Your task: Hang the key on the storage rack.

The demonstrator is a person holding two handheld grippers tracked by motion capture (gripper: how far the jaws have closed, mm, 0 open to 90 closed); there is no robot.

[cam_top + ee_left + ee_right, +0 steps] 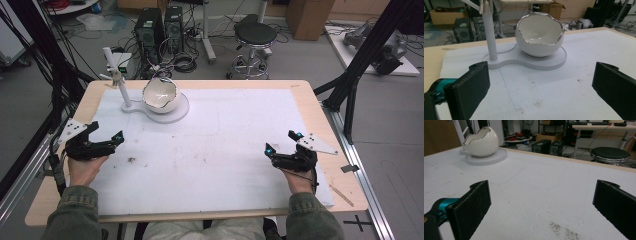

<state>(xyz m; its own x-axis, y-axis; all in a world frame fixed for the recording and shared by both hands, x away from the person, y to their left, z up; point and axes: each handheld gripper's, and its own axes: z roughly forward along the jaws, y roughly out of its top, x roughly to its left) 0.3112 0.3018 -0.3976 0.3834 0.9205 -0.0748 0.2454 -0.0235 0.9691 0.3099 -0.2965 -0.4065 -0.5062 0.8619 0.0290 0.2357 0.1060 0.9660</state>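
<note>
Eggshell-shaped white bowl (161, 95) is what lies ahead of both our tongs, standing on a pale flat base (176, 112) at the far left of the white mat (210, 145) that covers the bench (320, 120). Nearest to us, our left tongs (118, 137) sit at the mat's left edge and our right tongs (281, 142) near its right edge, well apart from each other and from the bowl; both pairs are spread wide with nothing between the jaws. In each gripper view the jaws are cut off by the bottom and side edges. Small brown specks (132, 160) mark the mat just beside the left tongs; we cannot tell what they are. Farther on, the bowl's jagged rim looks silver-edged and its inside appears empty. A white post (121, 85) rises from the same base just beside the bowl, and something small hangs from its arm (485, 6), cut off at the top and hard to make out.
</note>
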